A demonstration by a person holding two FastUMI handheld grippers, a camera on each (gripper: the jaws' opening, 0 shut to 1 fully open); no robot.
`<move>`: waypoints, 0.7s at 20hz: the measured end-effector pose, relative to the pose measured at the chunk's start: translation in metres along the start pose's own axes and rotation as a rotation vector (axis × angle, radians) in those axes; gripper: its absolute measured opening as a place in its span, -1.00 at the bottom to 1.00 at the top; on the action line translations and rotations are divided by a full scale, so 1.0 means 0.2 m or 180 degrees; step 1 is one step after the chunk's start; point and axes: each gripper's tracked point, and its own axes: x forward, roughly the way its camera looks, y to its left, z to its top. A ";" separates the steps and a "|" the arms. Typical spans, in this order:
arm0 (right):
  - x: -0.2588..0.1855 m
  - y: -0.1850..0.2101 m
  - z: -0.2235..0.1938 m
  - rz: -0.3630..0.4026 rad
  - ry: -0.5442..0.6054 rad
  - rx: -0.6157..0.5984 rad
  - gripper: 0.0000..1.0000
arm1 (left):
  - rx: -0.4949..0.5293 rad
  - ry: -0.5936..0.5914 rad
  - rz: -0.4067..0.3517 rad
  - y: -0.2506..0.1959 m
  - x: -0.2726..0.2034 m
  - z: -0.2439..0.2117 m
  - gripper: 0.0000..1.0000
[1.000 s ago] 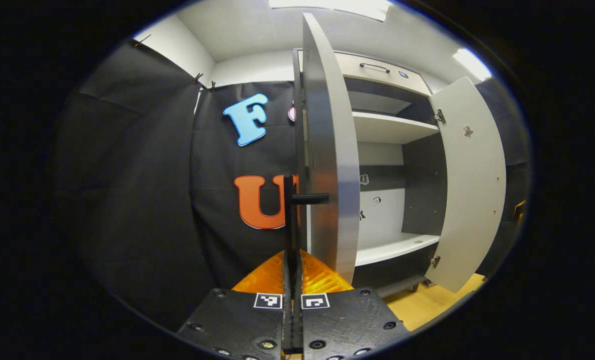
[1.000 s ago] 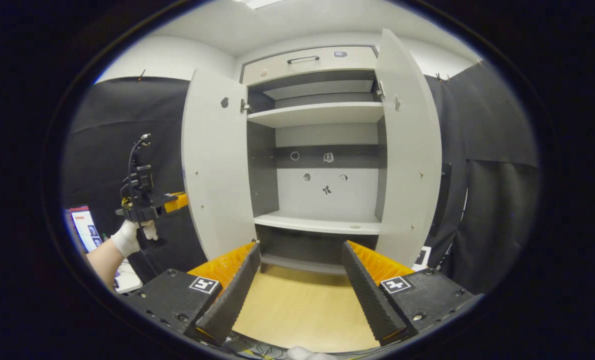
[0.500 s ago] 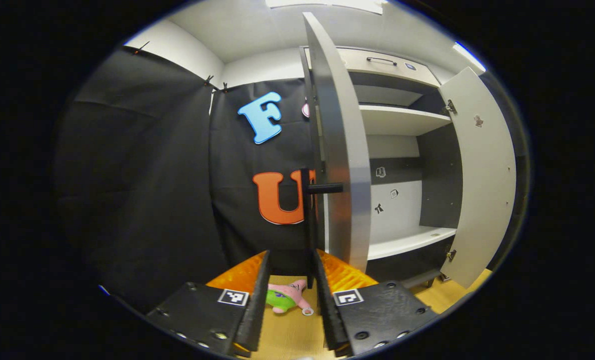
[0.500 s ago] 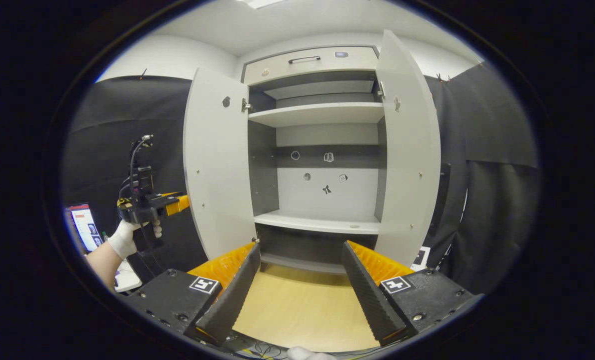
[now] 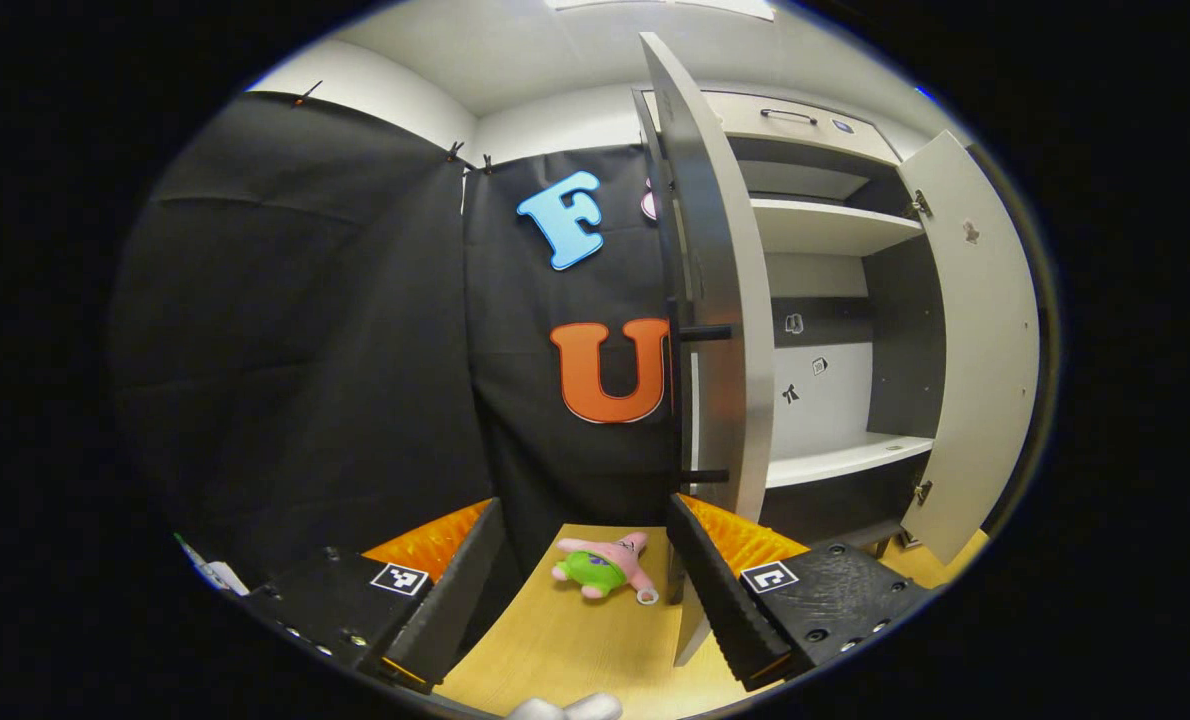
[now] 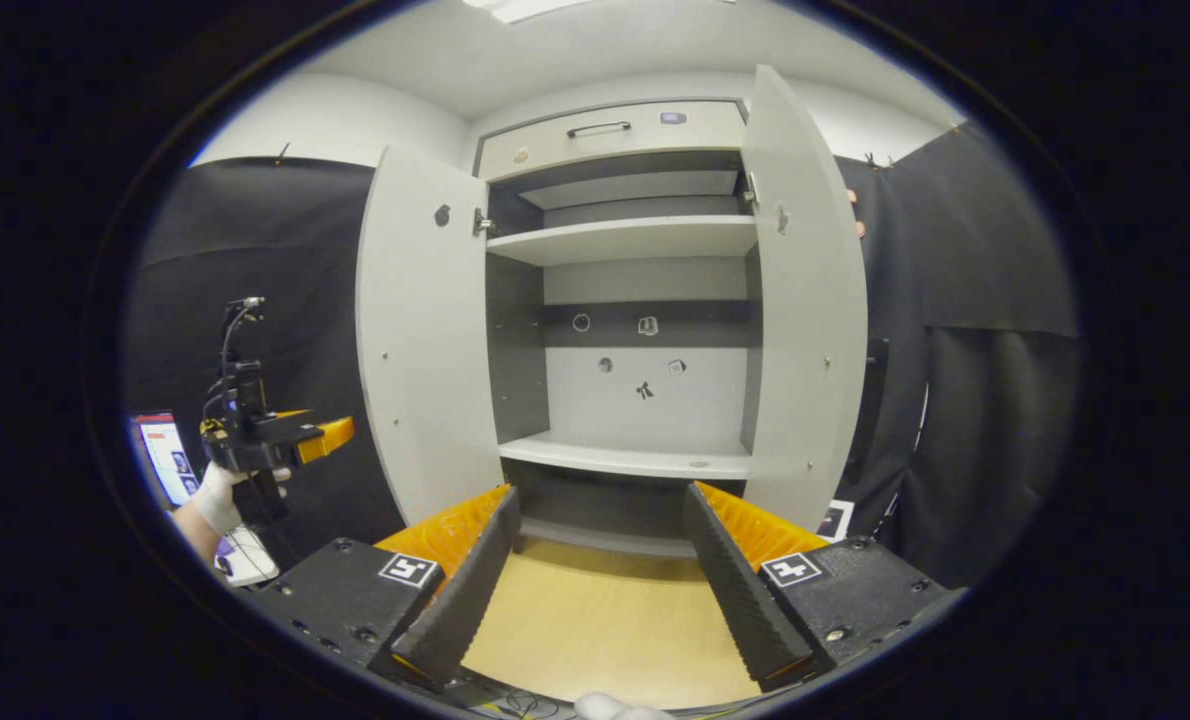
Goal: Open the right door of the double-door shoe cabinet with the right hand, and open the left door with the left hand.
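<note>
Standing wide open, both doors leave the shoe cabinet (image 6: pixel 635 300) exposed; left gripper (image 5: pixel 585 590) jaws gape just short of the left door (image 5: pixel 720 300) handle, right gripper (image 6: pixel 600 580) jaws released, facing the shelves.

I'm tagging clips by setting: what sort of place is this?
Probably a staged recording booth, not a home: black cloth hangs as walls around a lone shoe cabinet, and a monitor glows behind the left gripper.
</note>
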 end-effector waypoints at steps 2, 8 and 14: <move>0.00 -0.01 0.01 -0.0006 -0.0015 0.0004 1.00 | 0.0000 -0.0034 0.0028 -0.02 -0.05 0.03 1.00; 0.00 -0.05 0.07 -0.0093 -0.0090 -0.0026 1.00 | -0.0010 -0.0129 0.0049 -0.12 -0.16 0.21 0.94; -0.01 -0.17 0.10 -0.0351 -0.0130 -0.0002 1.00 | 0.0012 -0.0253 -0.0194 -0.40 -0.25 0.38 0.94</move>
